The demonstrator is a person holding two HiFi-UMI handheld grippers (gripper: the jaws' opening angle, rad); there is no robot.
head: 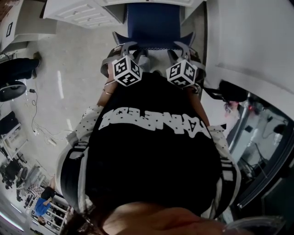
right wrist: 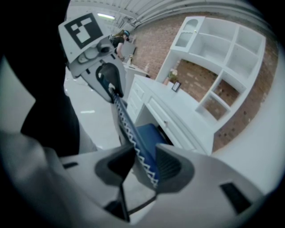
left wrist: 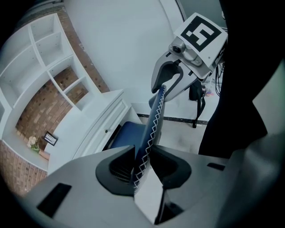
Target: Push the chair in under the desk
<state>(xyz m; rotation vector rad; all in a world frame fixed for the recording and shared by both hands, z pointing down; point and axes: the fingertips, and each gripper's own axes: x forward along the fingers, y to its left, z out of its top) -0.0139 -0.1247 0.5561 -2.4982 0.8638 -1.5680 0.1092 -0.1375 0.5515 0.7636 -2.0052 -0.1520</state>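
The chair has a blue seat (head: 154, 23) tucked partly beneath the white desk (head: 82, 11). Its backrest (head: 154, 45) is a thin dark-blue panel with white zigzag stitching along the top edge. My left gripper (head: 125, 48) clamps that edge on the left and my right gripper (head: 183, 48) clamps it on the right. In the left gripper view the stitched backrest (left wrist: 153, 124) runs from between my left gripper's (left wrist: 142, 167) pads up to the right gripper (left wrist: 167, 82). In the right gripper view the backrest (right wrist: 129, 129) is pinched in my right gripper (right wrist: 144, 162), with the left gripper (right wrist: 109, 82) beyond.
White shelving with a brick back (left wrist: 49, 80) rises over the desk, which carries a small picture frame (right wrist: 176, 86). A black stand (left wrist: 196, 102) is on the floor by the wall. Cables (head: 39, 124) and a dark chair (head: 14, 78) lie to my left.
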